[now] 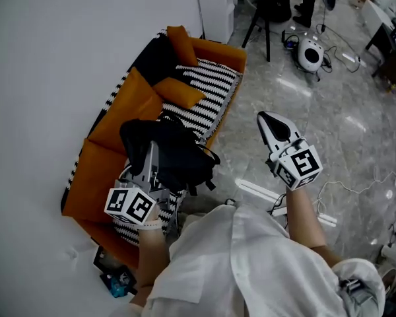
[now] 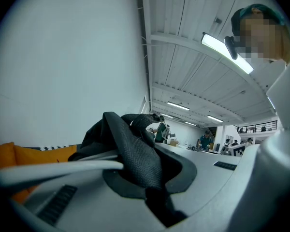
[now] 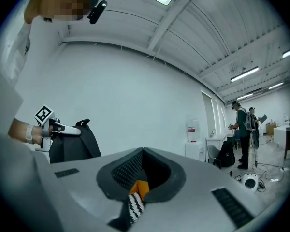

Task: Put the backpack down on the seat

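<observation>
Grey polished stone floor (image 1: 330,111) and a plain white wall (image 1: 53,45) frame a low orange fabric sofa (image 1: 102,127). It has black-and-white striped seat cushions (image 1: 208,84), and square orange pillows (image 1: 178,92) lie towards its far end.

The left gripper (image 1: 150,158) has its jaws pinched tight on a woven black strap (image 2: 135,153) of the soft black fabric backpack (image 1: 175,150). The bag hangs slumped and creased over the near end of the sofa's seat, in front of the backrest. Whether its base already touches the cushion cannot be told. The right gripper (image 1: 267,123) is held out over the floor, well apart from the sofa's front edge. Its jaws are together with nothing between them.

This looks like the carrying and lowering step, with the bag over its target but not yet released. The next move calls for bringing the bag down until the cushion takes its weight, then parting the left jaws to free the strap. Because the limp cloth body will probably sag and tip, it should be set well back from the seat's front edge. Its loose straps dangle there and could drag it towards the floor.
</observation>
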